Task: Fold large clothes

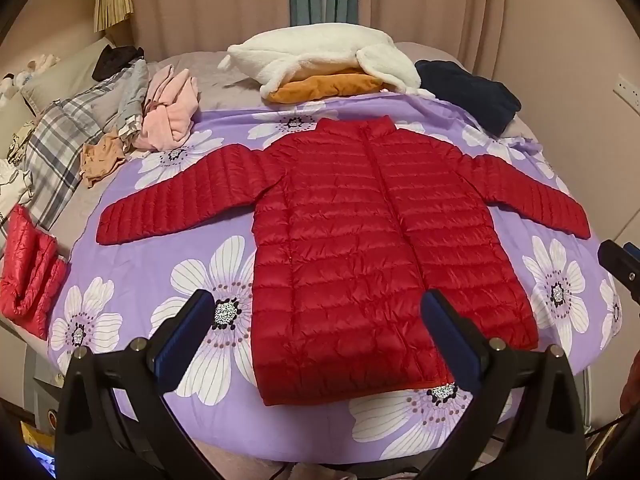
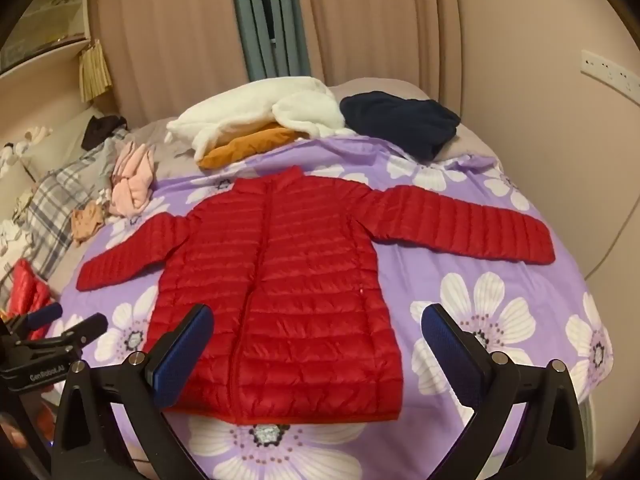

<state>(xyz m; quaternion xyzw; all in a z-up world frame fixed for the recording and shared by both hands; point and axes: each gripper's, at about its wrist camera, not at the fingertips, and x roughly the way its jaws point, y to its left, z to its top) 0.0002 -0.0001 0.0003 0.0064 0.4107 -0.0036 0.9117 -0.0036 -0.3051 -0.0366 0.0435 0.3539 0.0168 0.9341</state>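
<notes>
A red quilted puffer jacket (image 1: 360, 248) lies flat, front up, on a purple flowered sheet (image 1: 160, 248), both sleeves spread out to the sides and its collar at the far end. It also shows in the right wrist view (image 2: 280, 280). My left gripper (image 1: 316, 312) is open and empty, held above the jacket's near hem. My right gripper (image 2: 316, 328) is open and empty above the jacket's lower right part. The right gripper shows at the right edge of the left wrist view (image 1: 620, 264); the left gripper shows at the left of the right wrist view (image 2: 68, 324).
At the bed's far end lie a white fleece (image 1: 320, 56) over an orange garment (image 1: 324, 88) and a dark navy garment (image 1: 468, 92). Pink clothes (image 1: 172, 112), plaid bedding (image 1: 60, 148) and another folded red puffer (image 1: 28, 280) lie at the left. Curtains hang behind.
</notes>
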